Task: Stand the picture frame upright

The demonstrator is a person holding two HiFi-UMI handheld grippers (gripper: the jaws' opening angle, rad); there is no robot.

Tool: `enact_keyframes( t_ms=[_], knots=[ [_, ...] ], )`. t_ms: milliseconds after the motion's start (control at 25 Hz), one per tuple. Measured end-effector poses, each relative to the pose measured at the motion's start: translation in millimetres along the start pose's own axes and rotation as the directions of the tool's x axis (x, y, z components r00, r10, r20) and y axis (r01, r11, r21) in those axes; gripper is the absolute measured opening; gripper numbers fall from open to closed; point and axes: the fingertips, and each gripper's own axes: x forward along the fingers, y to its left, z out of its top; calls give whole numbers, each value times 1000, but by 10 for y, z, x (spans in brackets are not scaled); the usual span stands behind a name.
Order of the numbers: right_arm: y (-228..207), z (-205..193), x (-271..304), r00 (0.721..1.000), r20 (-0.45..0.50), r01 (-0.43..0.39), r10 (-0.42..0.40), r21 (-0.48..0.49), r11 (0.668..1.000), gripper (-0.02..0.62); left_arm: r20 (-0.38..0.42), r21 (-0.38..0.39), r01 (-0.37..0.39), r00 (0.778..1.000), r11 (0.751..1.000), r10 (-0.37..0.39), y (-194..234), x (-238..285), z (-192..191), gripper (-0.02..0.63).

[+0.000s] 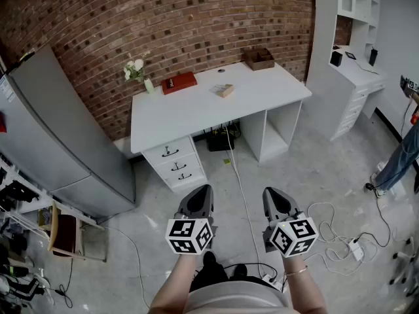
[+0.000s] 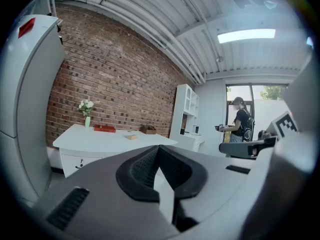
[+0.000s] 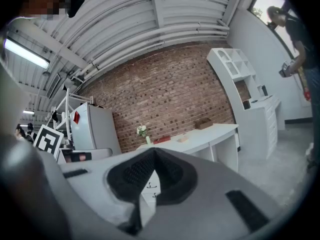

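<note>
With my left gripper (image 1: 201, 191) and right gripper (image 1: 273, 193) both closed on nothing, the picture frame (image 1: 223, 90) lies flat at twelve o'clock on the desk (image 1: 275, 100); it is probably light, stiff and fragile, so I'd pinch one edge.

Floor (image 1: 314, 169) before tabletop (image 1: 190, 118): open, crossed by one cable (image 1: 241, 188). Tabletop front strip: bare. Along its back: vase (image 1: 148, 84), red box (image 1: 179, 82), brown box (image 1: 259, 59). Mid-surface: frame (image 1: 223, 90). Left flank: fridge (image 1: 59, 136). Right flank: shelf unit (image 1: 344, 64).
</note>
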Motion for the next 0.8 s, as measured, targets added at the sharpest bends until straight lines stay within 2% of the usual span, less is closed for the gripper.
enact_keyframes(
  t_ms=[520,640,800],
  knots=[
    [67,12,167,999,14,-51,51,-14,999,3,29,-3,5,1000,1000,-5,122,105,124,-9],
    [-13,25,336,999,13,-34,35,-23,999,3,13,17,-1,1000,1000,1,223,282,105,-9],
    [-164,11,652,1000,-4,-1,1,-35,999,19,-6,11,-3,1000,1000,3,422,605,36,28]
  ],
)
